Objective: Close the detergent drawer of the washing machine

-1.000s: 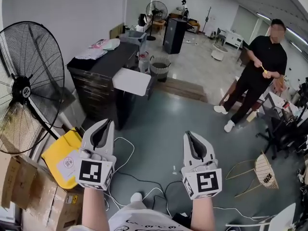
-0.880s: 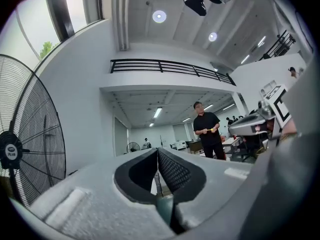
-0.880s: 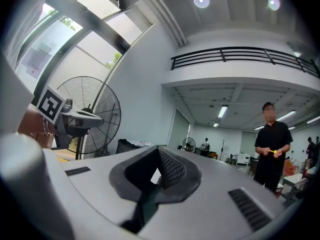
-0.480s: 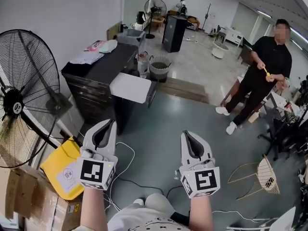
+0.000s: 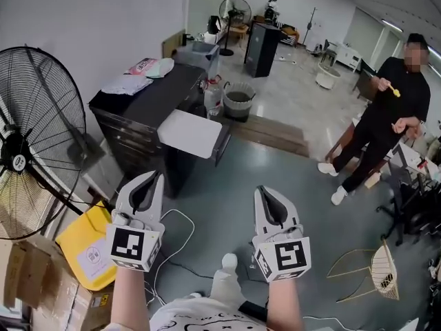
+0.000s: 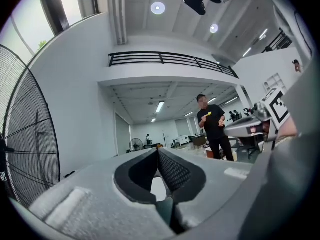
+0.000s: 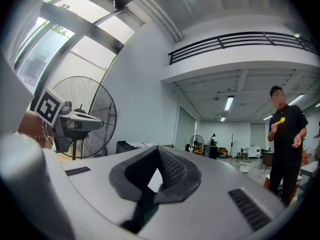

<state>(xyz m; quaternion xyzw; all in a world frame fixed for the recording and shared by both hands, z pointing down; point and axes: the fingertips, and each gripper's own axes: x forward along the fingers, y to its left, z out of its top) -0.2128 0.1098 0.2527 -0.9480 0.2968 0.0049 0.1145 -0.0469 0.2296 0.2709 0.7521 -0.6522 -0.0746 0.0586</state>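
Nearest, the left hand-held gripper point(image 5: 156, 176) and the right hand-held gripper point(image 5: 260, 189) are held side by side over the grey floor point(image 5: 275, 164). Both are clenched and empty, and each gripper view shows the pads meeting with nothing between them. Since a second ago both have travelled forward with the person. The big fan point(image 5: 34, 157) has slid toward the left edge, and a shoe point(image 5: 227, 261) now shows between the wrists, so I judge this an approach walk, with the closing not yet begun. Near left lie a yellow bag point(image 5: 89, 243) and a white cable point(image 5: 176, 219). Farther, ahead and left, stands a dark unit point(image 5: 138, 112) with a white slab point(image 5: 189, 133) jutting from its right side. It looms slightly larger now. Whether that is the washing machine with its detergent drawer open I cannot tell; if so, it lies well apart, beyond the left hand-held gripper. Far right stands a person in black point(image 5: 393, 109).
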